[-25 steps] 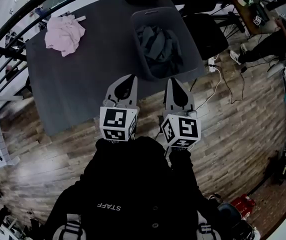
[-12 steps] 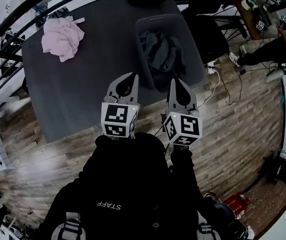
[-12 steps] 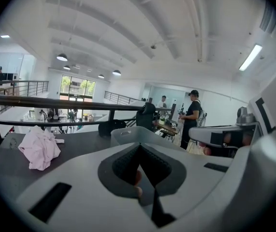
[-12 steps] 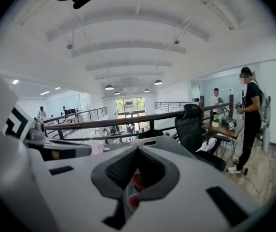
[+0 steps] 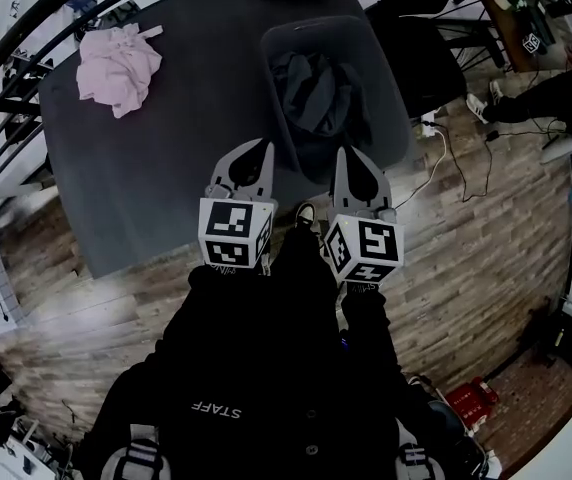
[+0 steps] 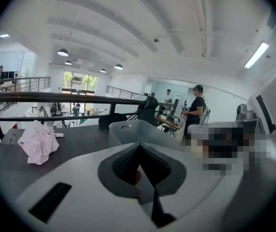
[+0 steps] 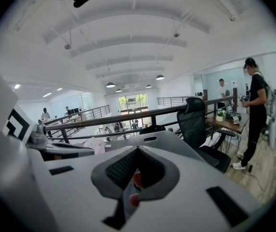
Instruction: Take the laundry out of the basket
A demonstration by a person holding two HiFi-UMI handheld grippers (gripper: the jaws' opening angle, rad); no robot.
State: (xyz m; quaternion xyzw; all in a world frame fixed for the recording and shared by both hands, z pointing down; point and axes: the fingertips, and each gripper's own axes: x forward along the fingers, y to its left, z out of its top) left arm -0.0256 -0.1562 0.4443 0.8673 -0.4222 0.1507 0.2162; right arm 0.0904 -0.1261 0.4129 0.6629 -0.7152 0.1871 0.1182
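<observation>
Laundry fills the basket, just beyond closed fingers.

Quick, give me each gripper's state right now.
Left gripper: closed, holding nothing.
Right gripper: closed, holding nothing.

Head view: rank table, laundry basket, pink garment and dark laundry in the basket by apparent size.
1. table
2. laundry basket
3. pink garment and dark laundry: look about alike, so unranked; the basket walls may hide some laundry.
</observation>
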